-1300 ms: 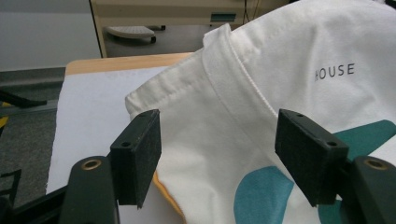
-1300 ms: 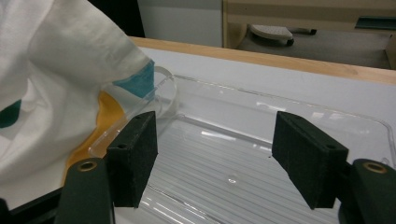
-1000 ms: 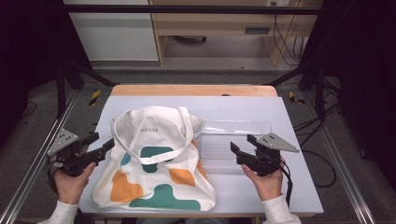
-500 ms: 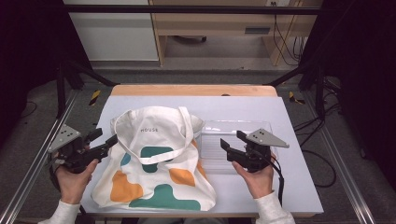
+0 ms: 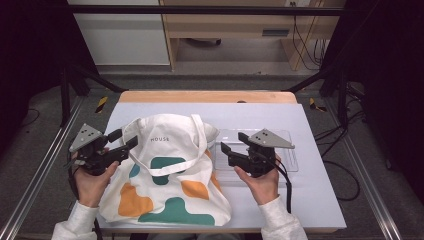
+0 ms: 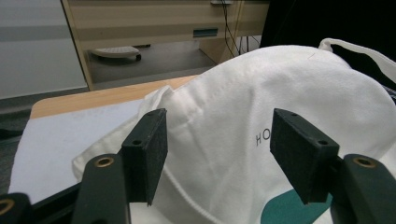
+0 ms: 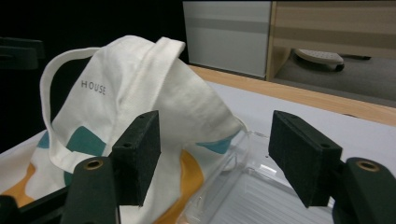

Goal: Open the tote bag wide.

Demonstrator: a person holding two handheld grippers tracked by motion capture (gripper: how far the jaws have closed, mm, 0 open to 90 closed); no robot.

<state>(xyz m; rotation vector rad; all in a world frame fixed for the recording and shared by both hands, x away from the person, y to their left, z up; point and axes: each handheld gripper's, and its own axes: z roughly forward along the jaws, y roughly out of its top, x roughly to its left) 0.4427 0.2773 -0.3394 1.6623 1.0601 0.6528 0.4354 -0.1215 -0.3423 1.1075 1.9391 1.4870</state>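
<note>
A white tote bag (image 5: pixel 167 170) with teal and orange shapes and the word HOUSE lies bulging on the grey table top (image 5: pixel 260 115). Its handles loop over its upper part. My left gripper (image 5: pixel 125 142) is open at the bag's left edge, with the bag's white cloth (image 6: pixel 233 140) just beyond its jaws. My right gripper (image 5: pixel 234 145) is open at the bag's right side, over a clear plastic tray (image 5: pixel 287 150). In the right gripper view the bag (image 7: pixel 140 107) rises to the left and the clear tray (image 7: pixel 261 186) lies between the jaws. Neither gripper holds anything.
The table's far edge is a wooden strip (image 5: pixel 207 96). Beyond it stand a white cabinet (image 5: pixel 125 35) and a wooden shelf (image 5: pixel 235 25). Dark frame legs and cables flank the table. Bare table top lies at the far side and the right.
Both grippers have moved inward toward the bag: the left one right to its left edge, the right one left across the clear tray to the bag's right side.
</note>
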